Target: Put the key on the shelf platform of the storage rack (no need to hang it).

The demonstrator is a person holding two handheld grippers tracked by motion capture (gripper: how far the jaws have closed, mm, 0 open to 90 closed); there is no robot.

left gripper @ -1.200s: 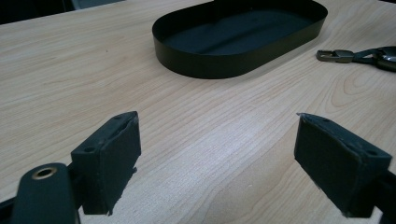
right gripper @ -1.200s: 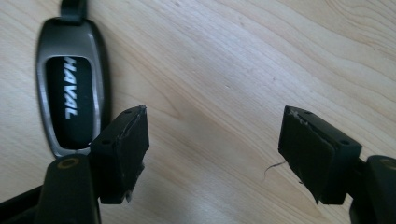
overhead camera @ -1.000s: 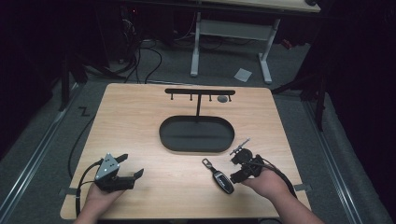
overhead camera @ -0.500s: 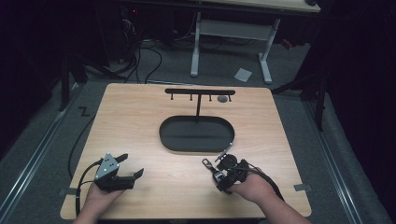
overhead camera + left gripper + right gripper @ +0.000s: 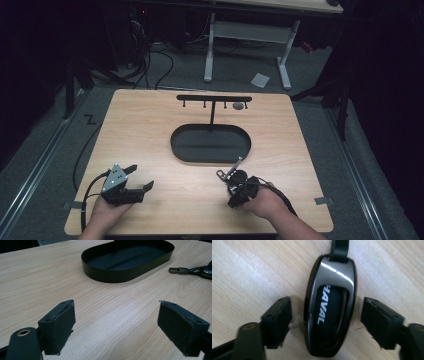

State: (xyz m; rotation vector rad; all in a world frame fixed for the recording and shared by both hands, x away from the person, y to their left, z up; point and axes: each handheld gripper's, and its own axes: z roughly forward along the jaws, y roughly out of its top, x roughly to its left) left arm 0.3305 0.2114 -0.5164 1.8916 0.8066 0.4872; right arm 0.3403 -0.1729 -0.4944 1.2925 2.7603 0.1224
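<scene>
Glossy black plastic is what sits between our right gripper's (image 5: 325, 325) 2 jaws: a dark, oval car key fob (image 5: 329, 307) with white lettering, lying flat on the pale wooden table (image 5: 150, 130). The jaws stand apart on either side of the fob, near its flanks but not yet pressing them, so we judge this as the lining-up before a grasp; coming from above with the fob's long axis running between the jaws gives the narrowest width to close on. A black strap (image 5: 339, 248) leaves the fob's far end, and in the left gripper view it leads to a bronze metal clasp (image 5: 178, 270) resting on the wood just beside the black oval metal tray (image 5: 125, 262). That tray carries a thin upright post with a black hook bar (image 5: 214, 98) across its top, which seems the likely home for the clasp. Our left gripper (image 5: 137, 182) rests low at the near left of the table, jaws wide apart and holding nothing, kept well clear so the right hand has room. Compared with 0.5 s ago, the right gripper has settled lower over the fob and hides most of it in the high view, while 1 s ago it stood off to the right; the left gripper has not shifted.
</scene>
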